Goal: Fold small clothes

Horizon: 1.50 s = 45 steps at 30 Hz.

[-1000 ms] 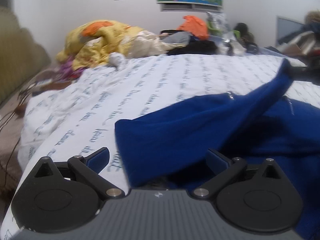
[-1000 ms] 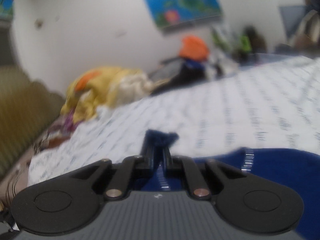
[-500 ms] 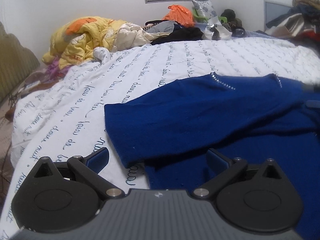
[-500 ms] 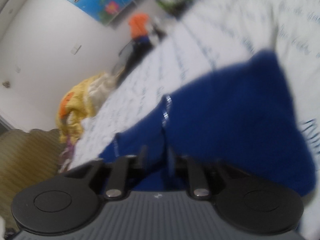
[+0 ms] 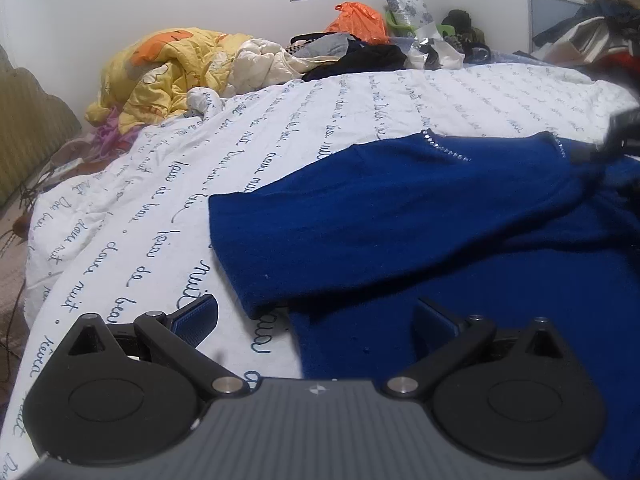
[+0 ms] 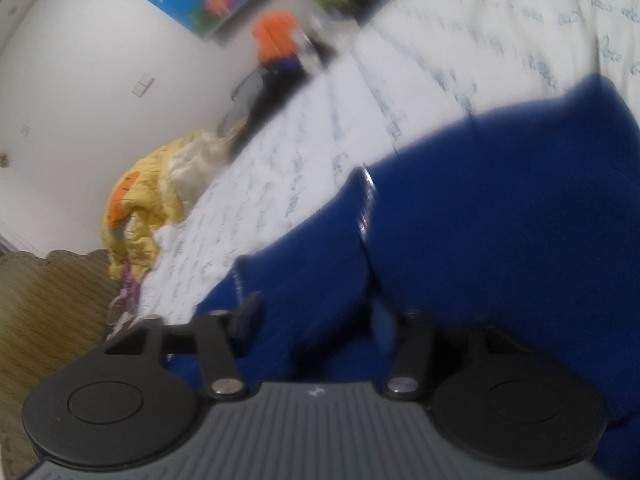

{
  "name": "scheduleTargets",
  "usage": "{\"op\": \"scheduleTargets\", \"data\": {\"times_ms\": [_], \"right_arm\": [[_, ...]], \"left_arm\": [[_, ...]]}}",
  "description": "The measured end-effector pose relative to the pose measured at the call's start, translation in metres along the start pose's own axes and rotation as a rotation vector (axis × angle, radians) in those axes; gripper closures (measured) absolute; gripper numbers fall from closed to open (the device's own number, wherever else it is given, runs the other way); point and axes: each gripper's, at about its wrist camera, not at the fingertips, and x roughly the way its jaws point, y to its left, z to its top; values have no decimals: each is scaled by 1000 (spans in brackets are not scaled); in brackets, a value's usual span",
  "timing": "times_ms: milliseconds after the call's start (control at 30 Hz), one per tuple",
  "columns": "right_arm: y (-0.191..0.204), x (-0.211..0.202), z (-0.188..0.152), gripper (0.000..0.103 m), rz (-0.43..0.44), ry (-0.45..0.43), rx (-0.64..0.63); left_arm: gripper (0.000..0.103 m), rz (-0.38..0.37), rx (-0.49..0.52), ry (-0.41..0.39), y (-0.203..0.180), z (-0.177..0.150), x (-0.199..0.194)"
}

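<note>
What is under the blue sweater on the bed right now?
The blue sweater lies on a white bedsheet with blue script, which shows all round its left side. Its folded-over sleeve covers part of the body. Anything beneath the fabric is hidden.

The bed wears a white cover with dark script. A blue garment lies flat on it (sleeve folded over), and crumpled yellow bedding is heaped at its far edge.
</note>
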Motion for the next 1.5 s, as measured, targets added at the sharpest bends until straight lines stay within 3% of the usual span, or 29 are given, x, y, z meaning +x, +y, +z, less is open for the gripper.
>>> {"op": "scheduleTargets", "data": {"times_ms": [33,100,333,467,667,833,1167,1333,1467,1500], "right_arm": [[0,3,1,91,-14,3,-9],[1,5,2,97,-38,-13,-20],[3,-45,11,98,-142,-218,-138],[-10,-69,21,98,-207,-266,-172],[-34,-81,23,98,-257,-275,-144],[-41,-70,19,97,-268,-217,-131],[-35,-79,15,94,-326,-201,-236],[-26,-81,7,91,-376,-185,-335],[-25,-83,1,66,-447,-186,-365],[-22,-88,-2,54,-444,-196,-374]], "left_arm": [[0,13,3,-1,1,0,1],[0,46,10,-3,3,-1,1],[0,108,-22,18,25,-3,5],[0,122,-51,32,32,-5,7],[0,125,-52,26,31,1,9],[0,140,-35,15,25,9,19],[1,328,-90,45,51,3,23],[0,143,-228,37,67,7,2],[0,32,-212,24,49,16,-10],[0,17,-201,25,43,16,-11]]}}
